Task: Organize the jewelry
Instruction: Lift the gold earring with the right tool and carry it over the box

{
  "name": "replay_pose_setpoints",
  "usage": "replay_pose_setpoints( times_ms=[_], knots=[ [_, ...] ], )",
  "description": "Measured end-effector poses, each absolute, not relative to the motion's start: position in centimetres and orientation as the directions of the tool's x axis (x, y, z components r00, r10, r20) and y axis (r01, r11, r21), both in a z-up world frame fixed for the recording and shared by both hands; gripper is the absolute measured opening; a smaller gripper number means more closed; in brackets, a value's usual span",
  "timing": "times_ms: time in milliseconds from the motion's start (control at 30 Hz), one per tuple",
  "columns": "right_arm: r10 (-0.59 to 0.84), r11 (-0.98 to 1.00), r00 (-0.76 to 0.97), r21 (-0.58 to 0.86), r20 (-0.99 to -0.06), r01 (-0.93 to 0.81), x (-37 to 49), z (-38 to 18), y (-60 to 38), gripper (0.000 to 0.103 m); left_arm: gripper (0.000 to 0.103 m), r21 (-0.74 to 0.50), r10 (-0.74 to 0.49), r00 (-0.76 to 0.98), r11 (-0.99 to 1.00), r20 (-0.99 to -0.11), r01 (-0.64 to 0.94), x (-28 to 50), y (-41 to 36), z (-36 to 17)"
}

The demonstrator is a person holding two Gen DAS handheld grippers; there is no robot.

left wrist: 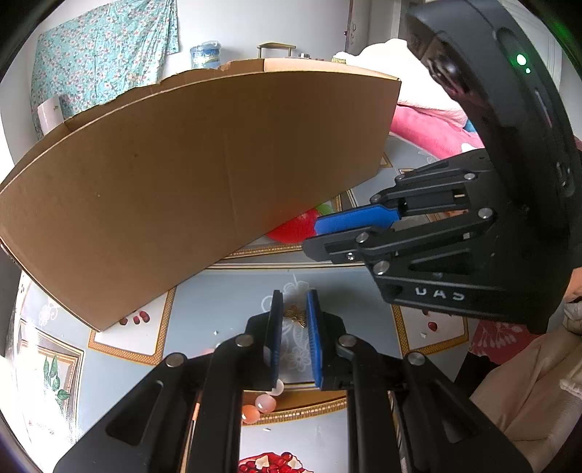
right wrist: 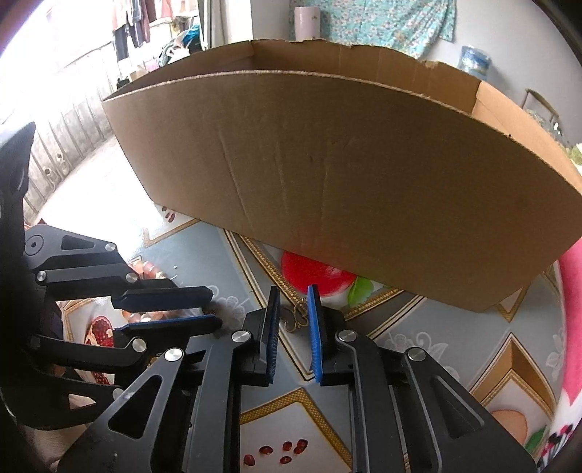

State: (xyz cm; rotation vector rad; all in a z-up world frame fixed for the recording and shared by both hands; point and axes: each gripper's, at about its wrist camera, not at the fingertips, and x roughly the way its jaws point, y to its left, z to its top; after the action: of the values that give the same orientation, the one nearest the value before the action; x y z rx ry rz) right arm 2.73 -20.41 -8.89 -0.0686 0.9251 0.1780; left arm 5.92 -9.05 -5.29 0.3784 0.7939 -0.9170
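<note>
Left tongs [left wrist: 294,309]: nearly closed, gold butterfly charm [left wrist: 296,316] seen between tips, grip unclear.
Right tongs [right wrist: 294,305]: narrowed around gold wire piece [right wrist: 296,316], contact unclear.
Cardboard box [right wrist: 345,174]: on worktop [right wrist: 418,327], just behind both.

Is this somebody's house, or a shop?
Most likely a home. A fruit-patterned plastic tablecloth covers the table, a turquoise floral fabric hangs on the wall, and clothes on a drying line show by the bright window. An open brown cardboard box sits on the table.
</note>
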Motion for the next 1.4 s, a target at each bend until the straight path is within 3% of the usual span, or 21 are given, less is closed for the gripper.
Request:
replay_pose_setpoints(
  times_ms=[533, 1033, 1200, 1400],
  knots=[
    [0.147, 0.985, 0.661, 0.050, -0.736, -0.163, -0.3, -5.0, -23.7, 0.013, 0.013, -0.037, -0.587, 0.377, 0.572, -0.716, 0.820, 5.3, -8.2, -3.3],
    [0.280, 0.958, 0.813, 0.101, -0.510, -0.267, -3.6, 5.6, -25.8, 0.013, 0.013, -0.137, -0.779, 0.412, 0.527, -0.473, 0.839, 5.5, -4.6, 10.4],
    [0.258, 0.966, 0.822, 0.110, -0.507, -0.236, 0.1, 6.4, -27.4, 0.013, 0.013, -0.142, -0.699, 0.453, 0.615, -0.553, 0.776, 10.1, -6.5, 10.2],
    [0.254, 0.967, 0.734, 0.177, -0.629, -0.183, 7.3, 4.5, -29.6, 0.013, 0.013, -0.232, -0.608, 0.367, 0.685, -0.704, 0.691, 17.1, -9.0, 6.1]
  ],
)
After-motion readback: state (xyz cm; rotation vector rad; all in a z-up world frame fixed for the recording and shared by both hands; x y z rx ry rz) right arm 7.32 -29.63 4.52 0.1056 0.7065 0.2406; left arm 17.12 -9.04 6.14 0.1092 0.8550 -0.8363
